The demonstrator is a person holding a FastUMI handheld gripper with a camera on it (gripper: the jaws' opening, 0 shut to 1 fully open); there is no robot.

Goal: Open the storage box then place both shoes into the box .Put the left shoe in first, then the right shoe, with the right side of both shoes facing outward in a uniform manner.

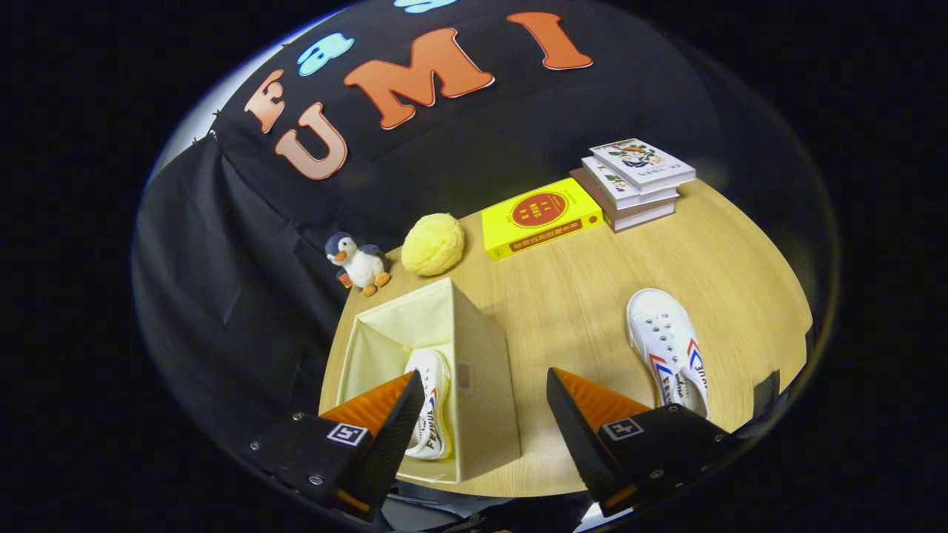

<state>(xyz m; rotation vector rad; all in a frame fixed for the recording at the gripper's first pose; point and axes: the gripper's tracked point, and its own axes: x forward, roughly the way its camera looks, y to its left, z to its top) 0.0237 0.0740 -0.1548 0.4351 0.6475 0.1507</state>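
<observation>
The hand-held gripper (481, 414) hangs with fingers apart above the open storage box (485, 370) holding one white shoe (429, 407), the other shoe (666, 348) on the table (578, 296) to its right, their side lettering too small to read.

A staged recording booth dressed like a home corner: black cloth wall (222, 244) draped across the upper frame, behind a round light-wood tabletop (592, 296) carrying a stack of books (633, 181), a yellow book (541, 217) and a penguin plush toy (358, 262).
</observation>
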